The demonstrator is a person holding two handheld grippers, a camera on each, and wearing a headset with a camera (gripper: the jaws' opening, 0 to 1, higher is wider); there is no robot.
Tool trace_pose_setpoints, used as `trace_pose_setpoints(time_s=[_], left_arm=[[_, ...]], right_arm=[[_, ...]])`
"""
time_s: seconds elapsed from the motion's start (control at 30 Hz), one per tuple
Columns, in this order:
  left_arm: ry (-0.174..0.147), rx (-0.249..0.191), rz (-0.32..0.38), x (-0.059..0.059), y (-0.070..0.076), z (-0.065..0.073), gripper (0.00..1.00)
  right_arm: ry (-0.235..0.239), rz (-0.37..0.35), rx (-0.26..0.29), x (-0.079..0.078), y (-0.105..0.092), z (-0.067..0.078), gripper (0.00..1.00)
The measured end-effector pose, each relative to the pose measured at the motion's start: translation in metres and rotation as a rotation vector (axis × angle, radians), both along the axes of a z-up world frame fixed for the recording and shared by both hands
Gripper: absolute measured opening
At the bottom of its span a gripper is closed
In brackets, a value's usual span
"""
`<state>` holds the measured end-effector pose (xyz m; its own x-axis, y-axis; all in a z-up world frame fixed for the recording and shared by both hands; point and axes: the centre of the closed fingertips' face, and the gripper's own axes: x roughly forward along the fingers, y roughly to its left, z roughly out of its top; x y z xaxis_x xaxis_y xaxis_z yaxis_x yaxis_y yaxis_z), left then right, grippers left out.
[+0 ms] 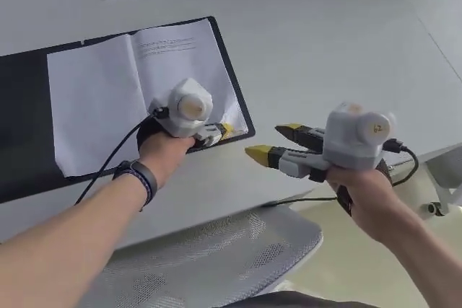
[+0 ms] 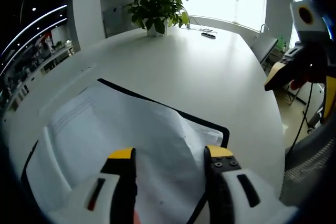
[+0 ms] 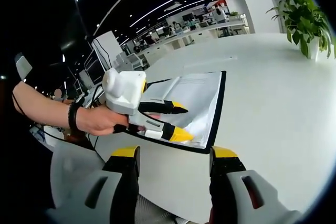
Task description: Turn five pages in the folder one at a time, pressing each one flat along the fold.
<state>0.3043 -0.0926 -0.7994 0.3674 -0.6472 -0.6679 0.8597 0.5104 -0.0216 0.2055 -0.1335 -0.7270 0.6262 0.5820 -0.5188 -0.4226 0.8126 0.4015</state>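
Head view: folder (image 1: 25, 128) lies open on the worktop (image 1: 325, 48); your left gripper (image 1: 220, 133) sits over its near right corner; your right gripper (image 1: 268, 141) is off the folder. Left gripper view: jaws spread over the page (image 2: 136, 129), gripping nothing. Right gripper view: jaws apart, empty.

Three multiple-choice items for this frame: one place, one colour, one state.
1. Where over the folder are the left tongs? A right page; B black left cover; C off it entirely.
2. What colour are the tips of the tongs? A red; B yellow; C blue.
3. The right tongs are: A open, empty; B shut on a page; C shut on a cable.
Key: 1A, the head view shows them at that page's near corner; 2B, all the tips are yellow; 3A, the jaws stand apart beside the folder.
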Motion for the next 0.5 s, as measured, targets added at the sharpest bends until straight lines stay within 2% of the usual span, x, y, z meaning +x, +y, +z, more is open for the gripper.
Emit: trace_pose_setpoints(time_s=[0.2, 0.37, 0.5], left_arm=[[0.014, -0.008, 0.001, 0.0, 0.0, 0.0, 0.5], [0.031, -0.029, 0.008, 0.001, 0.002, 0.002, 0.48], [0.042, -0.037, 0.005, 0.001, 0.002, 0.002, 0.48]], right_arm=[[-0.004, 0.004, 0.012, 0.013, 0.0, 0.0, 0.51], [-0.007, -0.004, 0.044, 0.037, 0.001, -0.001, 0.49], [0.0, 0.004, 0.048, 0.051, 0.004, -0.007, 0.48]])
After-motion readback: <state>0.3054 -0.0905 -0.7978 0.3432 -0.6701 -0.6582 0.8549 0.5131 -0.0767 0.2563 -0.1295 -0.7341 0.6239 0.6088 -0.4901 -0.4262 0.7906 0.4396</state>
